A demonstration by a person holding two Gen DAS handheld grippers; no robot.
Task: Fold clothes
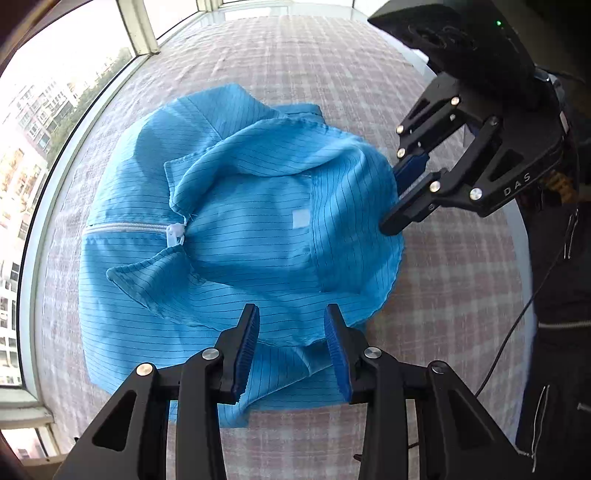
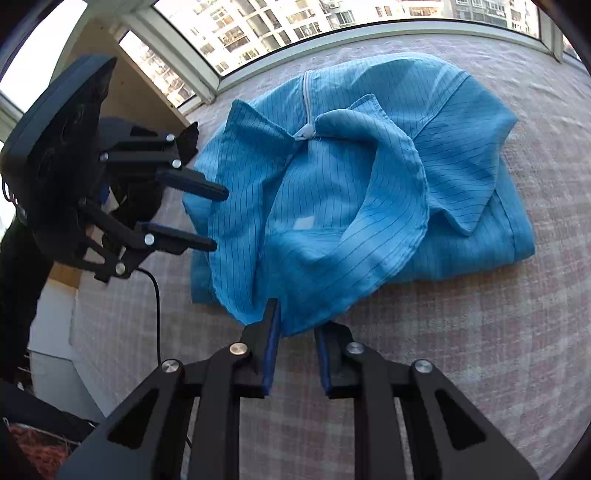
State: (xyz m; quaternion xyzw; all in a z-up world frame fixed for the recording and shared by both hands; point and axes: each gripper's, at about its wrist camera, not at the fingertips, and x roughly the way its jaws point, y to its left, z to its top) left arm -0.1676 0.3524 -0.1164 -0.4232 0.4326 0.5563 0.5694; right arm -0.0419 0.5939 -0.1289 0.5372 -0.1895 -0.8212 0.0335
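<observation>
— Windows (image 2: 258, 33) wrap round two sides, with apartment blocks outside, and a pink-and-white checked cloth (image 1: 280, 55) covers the counter beneath them.

— What's lying on it?

— A blue jacket (image 1: 236, 221), loosely folded into a rough bundle near the middle of the cloth. Thin woven fabric with fine dark pinstripes, stitched hems, a white zipper (image 1: 129, 227) closed up to its white pull at the neck, and a small white square patch inside the back. The collar flaps curl up and stand free; the folded edges are rounded, not crisp.

— And the tools?

— Black plastic linkages with silver rivets and ribbed blue pads. The left hand-held gripper (image 1: 291, 350) hangs over the near edge of the jacket, jaws moderately apart, nothing pressed between them. The right hand-held gripper (image 2: 297, 354) has a narrower gap; a tip of the jacket's hem reaches just between its fingers, but the pads aren't pinching it.
</observation>
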